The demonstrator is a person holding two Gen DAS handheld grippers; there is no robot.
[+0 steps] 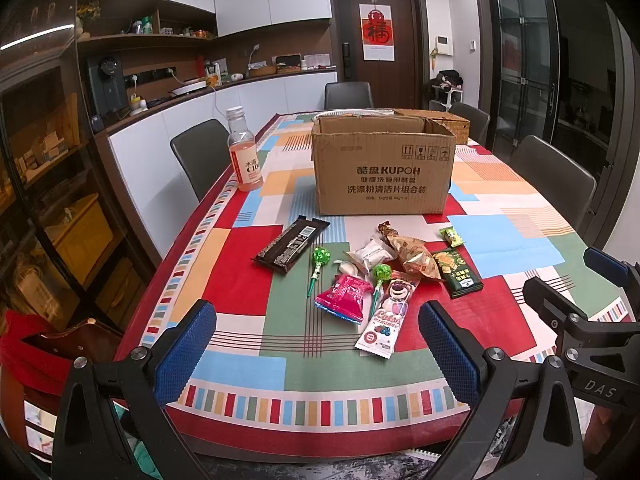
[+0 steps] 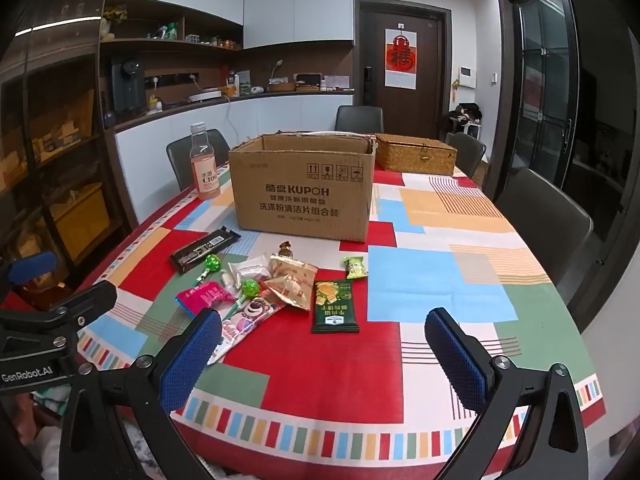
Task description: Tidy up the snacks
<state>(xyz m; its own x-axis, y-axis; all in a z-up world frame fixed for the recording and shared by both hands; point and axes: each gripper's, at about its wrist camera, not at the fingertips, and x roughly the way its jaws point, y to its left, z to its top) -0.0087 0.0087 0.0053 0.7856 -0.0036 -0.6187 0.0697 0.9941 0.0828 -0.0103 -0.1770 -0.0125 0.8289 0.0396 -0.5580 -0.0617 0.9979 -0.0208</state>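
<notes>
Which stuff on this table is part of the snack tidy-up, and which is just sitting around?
For the job:
snack pile
dark chocolate bar
green cracker pack
open cardboard box

Just lying about:
pink drink bottle
wicker basket
chairs

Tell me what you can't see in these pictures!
- Inside the cardboard box: both views look at its front wall, so its contents stay hidden.
- Inside the woven basket: lid closed, right wrist view; mostly behind the box in the left view.
- Bear-print packet: its near end is covered by the right claw finger.
- Small print on the dark green packet: too small.
</notes>
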